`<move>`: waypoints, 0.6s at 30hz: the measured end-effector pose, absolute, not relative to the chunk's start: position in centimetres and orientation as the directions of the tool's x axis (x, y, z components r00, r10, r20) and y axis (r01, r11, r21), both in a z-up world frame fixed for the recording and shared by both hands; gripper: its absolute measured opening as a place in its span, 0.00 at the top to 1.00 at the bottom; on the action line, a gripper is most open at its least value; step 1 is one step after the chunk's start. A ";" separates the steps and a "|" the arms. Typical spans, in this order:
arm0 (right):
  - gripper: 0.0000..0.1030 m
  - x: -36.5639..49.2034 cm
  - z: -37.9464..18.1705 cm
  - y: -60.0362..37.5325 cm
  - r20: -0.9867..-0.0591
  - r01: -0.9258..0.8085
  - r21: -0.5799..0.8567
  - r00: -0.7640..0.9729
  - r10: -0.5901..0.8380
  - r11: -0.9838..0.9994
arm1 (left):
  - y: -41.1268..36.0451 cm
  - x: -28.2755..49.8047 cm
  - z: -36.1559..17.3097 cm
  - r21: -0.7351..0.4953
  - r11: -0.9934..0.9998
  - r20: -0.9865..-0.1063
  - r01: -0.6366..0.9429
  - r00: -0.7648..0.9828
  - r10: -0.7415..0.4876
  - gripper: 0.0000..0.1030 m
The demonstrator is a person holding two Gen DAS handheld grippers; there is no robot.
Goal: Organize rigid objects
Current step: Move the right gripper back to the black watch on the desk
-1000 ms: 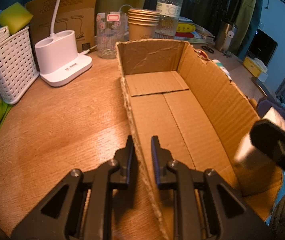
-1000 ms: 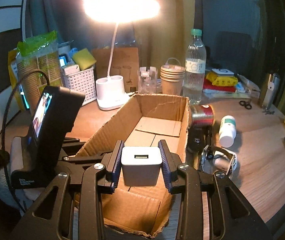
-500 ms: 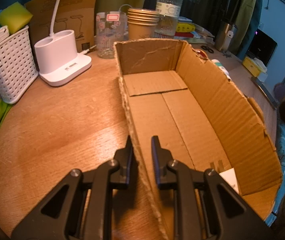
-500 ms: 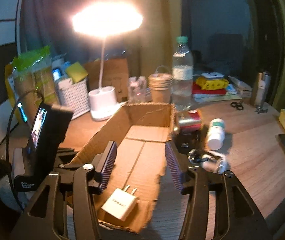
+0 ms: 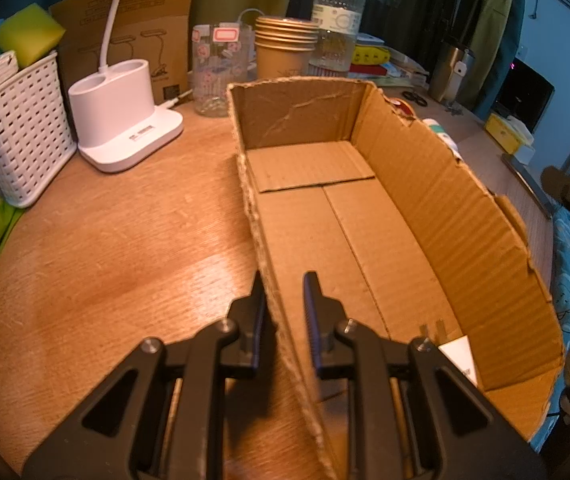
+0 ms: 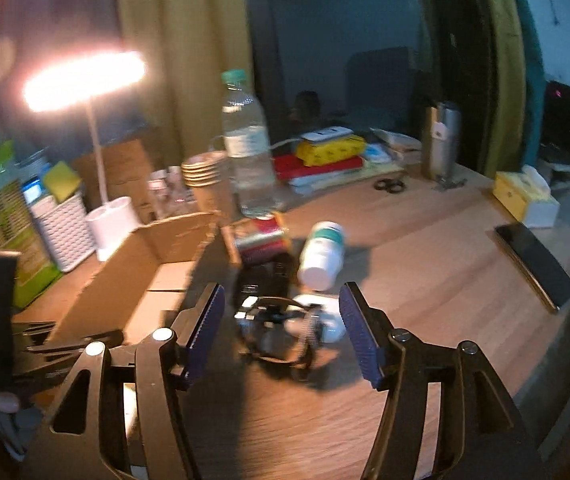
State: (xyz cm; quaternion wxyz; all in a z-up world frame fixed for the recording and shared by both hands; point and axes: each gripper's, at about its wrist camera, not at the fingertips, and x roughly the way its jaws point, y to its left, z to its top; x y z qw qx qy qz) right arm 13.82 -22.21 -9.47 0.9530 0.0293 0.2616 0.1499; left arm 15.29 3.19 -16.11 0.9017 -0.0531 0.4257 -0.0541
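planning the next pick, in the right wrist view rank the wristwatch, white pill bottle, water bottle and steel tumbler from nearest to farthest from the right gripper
1. wristwatch, between the right gripper fingers
2. white pill bottle, lying just beyond
3. water bottle, farther, left of centre
4. steel tumbler, far right

- The left view is sharp and warm. Light falls from above on the table [image 5: 97, 240], and a soft shiny patch glows on the wood.
- The box [image 5: 425, 216] is well lit inside.
- The right view is dim and blurry, as if the camera shakes.
- The lamp [image 6: 83, 80] is a bright white blur with glare around it.
- The bottle [image 6: 247, 148] looks smeared.
- Both views bend at the edges, and the corners are black.
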 end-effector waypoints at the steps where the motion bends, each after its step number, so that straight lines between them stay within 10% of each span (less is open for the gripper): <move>1: 0.39 14.2 -9.8 -22.6 -0.497 -0.257 0.137 0.818 0.291 0.957 | 3.2 15.3 -16.1 -0.142 0.989 -0.762 0.053 0.632 -0.143 0.82; 18: 0.38 17.4 -13.7 -22.9 -0.591 -0.222 0.150 0.761 0.268 0.963 | 3.2 15.3 -16.1 -0.142 0.989 -0.762 0.052 0.632 -0.143 0.82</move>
